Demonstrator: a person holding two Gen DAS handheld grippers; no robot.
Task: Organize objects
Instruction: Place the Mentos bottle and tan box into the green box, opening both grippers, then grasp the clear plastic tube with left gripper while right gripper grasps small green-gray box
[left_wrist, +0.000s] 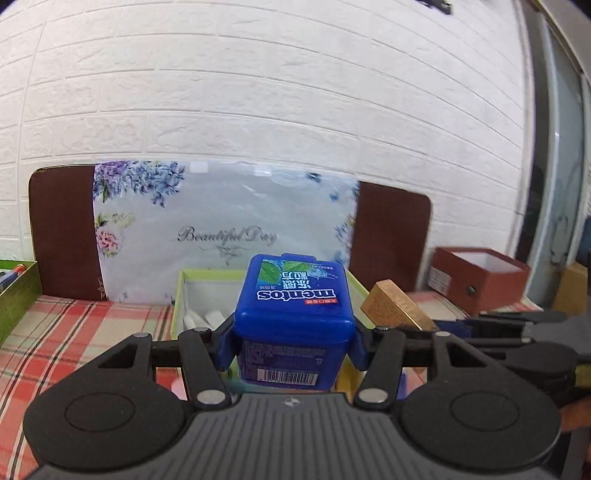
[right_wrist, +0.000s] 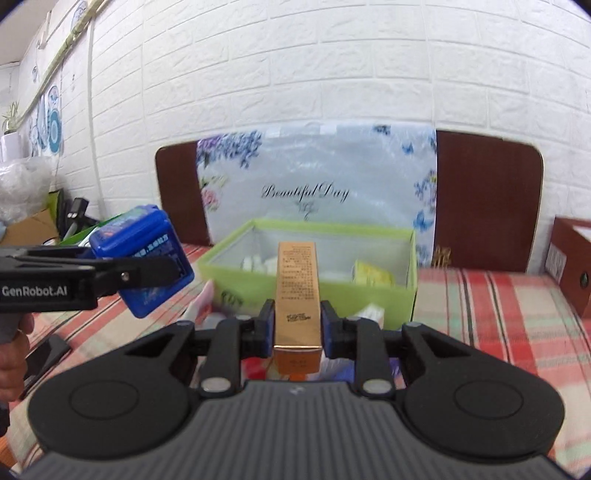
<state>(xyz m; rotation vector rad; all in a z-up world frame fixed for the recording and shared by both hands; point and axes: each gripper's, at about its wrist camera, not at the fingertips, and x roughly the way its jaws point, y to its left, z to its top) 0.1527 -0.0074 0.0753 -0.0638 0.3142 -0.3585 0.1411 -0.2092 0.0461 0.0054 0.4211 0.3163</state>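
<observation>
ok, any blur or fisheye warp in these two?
Left wrist: Mentos box sharp, gold box at right soft, brick wall lines bowed. Right wrist: gold box fairly sharp, Mentos box and green bin motion-smeared, edges curved.

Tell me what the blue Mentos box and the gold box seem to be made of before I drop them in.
Blue Mentos box: looks like rigid moulded plastic, glossy, with rounded edges, a lid seam and a printed label. Gold box: probably thin cardboard with a metallic gold finish, given its sharp folded edges and fine print.

Left gripper clamps blue Mentos box (label inverted) above green tray.
</observation>
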